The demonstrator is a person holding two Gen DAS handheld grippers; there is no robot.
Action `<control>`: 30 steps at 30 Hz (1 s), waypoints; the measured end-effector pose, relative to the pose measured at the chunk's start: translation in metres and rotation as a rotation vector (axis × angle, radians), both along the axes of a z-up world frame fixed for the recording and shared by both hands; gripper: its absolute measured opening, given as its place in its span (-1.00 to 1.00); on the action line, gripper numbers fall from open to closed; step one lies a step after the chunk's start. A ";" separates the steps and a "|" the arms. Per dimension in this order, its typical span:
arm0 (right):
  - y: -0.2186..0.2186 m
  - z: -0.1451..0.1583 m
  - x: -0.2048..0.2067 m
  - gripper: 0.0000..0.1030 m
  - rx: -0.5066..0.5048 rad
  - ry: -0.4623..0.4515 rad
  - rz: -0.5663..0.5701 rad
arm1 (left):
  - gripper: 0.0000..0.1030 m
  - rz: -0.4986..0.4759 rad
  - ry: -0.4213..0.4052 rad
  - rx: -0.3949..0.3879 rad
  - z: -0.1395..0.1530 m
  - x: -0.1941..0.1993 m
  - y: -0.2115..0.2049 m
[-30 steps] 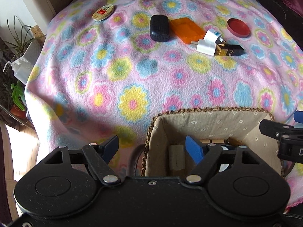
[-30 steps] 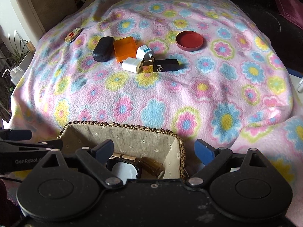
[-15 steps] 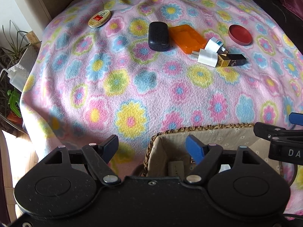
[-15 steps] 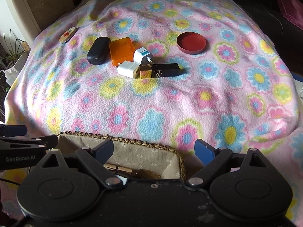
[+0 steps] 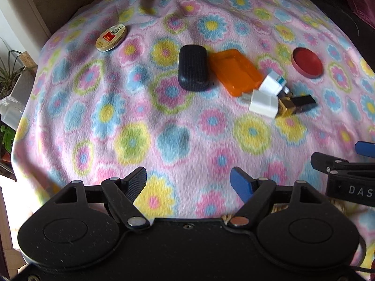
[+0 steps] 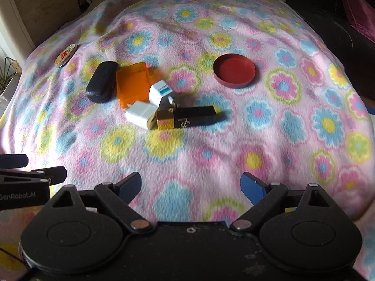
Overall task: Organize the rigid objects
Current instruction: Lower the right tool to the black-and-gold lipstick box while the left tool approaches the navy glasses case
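Left wrist view: the left gripper [image 5: 188, 182] hangs over the flowered blanket [image 5: 145, 126], jaws apart and empty. Far ahead lie a dark case [image 5: 193, 67], an orange box [image 5: 235, 71] touching it, two white chargers [image 5: 267, 96], a red lid [image 5: 307, 62] and a round tin [image 5: 111, 38]. The right gripper [image 6: 191, 186] also stands wide, empty.

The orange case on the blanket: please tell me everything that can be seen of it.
The orange case is a flat rectangle with rounded corners, in what looks like translucent plastic, with a raised inner panel on top. It looks closed and lies flat on the flowered blanket. A dark oval case lies right along one long side; whether they touch is unclear. Two white chargers sit at its near corner, and one seems to overlap its edge. Neither gripper is near it.
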State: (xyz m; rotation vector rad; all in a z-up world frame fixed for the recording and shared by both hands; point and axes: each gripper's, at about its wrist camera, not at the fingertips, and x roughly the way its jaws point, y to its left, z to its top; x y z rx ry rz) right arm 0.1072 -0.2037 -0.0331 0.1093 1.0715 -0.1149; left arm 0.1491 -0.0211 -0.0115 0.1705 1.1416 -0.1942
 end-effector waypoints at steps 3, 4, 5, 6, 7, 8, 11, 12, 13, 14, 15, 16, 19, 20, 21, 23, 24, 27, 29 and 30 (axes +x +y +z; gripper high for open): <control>-0.006 -0.005 0.018 0.78 -0.006 -0.009 -0.003 | 0.46 -0.003 -0.015 -0.003 -0.002 0.020 -0.005; -0.008 -0.007 0.024 0.78 -0.007 -0.010 -0.005 | 0.46 -0.008 -0.020 0.000 -0.002 0.026 -0.007; -0.011 -0.010 0.030 0.78 -0.006 -0.009 -0.009 | 0.46 -0.013 -0.027 0.006 -0.004 0.034 -0.010; -0.013 -0.012 0.036 0.78 -0.005 -0.006 -0.014 | 0.46 -0.016 -0.030 0.011 -0.006 0.041 -0.012; -0.015 -0.015 0.042 0.78 -0.003 -0.004 -0.019 | 0.46 -0.020 -0.031 0.012 -0.008 0.048 -0.014; -0.018 -0.017 0.049 0.78 0.000 -0.001 -0.021 | 0.47 -0.024 -0.028 0.014 -0.011 0.055 -0.016; -0.022 -0.025 0.065 0.78 0.004 0.010 -0.019 | 0.48 -0.035 -0.014 0.014 -0.019 0.074 -0.024; -0.022 -0.027 0.070 0.78 0.005 0.013 -0.015 | 0.48 -0.038 -0.011 0.011 -0.021 0.078 -0.026; -0.022 -0.030 0.074 0.78 0.006 0.015 -0.012 | 0.48 -0.043 -0.009 0.005 -0.024 0.083 -0.028; -0.023 -0.032 0.078 0.79 0.005 0.017 -0.009 | 0.48 -0.045 -0.006 0.003 -0.026 0.088 -0.031; -0.023 -0.034 0.081 0.79 0.005 0.021 -0.006 | 0.48 -0.046 -0.004 0.005 -0.028 0.092 -0.033; -0.023 -0.036 0.084 0.79 0.008 0.025 -0.005 | 0.48 -0.044 -0.003 0.006 -0.030 0.096 -0.035; -0.026 -0.044 0.090 0.79 0.017 0.035 -0.004 | 0.48 -0.020 0.003 0.005 -0.035 0.108 -0.033; -0.026 -0.045 0.090 0.79 0.018 0.036 -0.004 | 0.48 -0.009 0.003 0.007 -0.036 0.113 -0.031; -0.026 -0.046 0.091 0.79 0.020 0.035 -0.004 | 0.48 0.003 0.002 0.014 -0.037 0.116 -0.029; -0.027 -0.047 0.092 0.79 0.025 0.030 -0.003 | 0.53 0.030 0.000 0.025 -0.039 0.123 -0.021; -0.028 -0.048 0.092 0.79 0.028 0.027 -0.002 | 0.61 0.041 0.007 0.018 -0.040 0.127 -0.016; -0.028 -0.049 0.094 0.79 0.040 0.024 -0.001 | 0.61 0.081 0.017 0.004 -0.042 0.134 -0.003; -0.027 -0.049 0.096 0.80 0.048 0.026 -0.001 | 0.61 0.107 -0.005 0.031 -0.040 0.137 0.004; -0.026 -0.050 0.097 0.81 0.051 0.026 0.001 | 0.61 0.137 -0.017 0.051 -0.039 0.139 0.008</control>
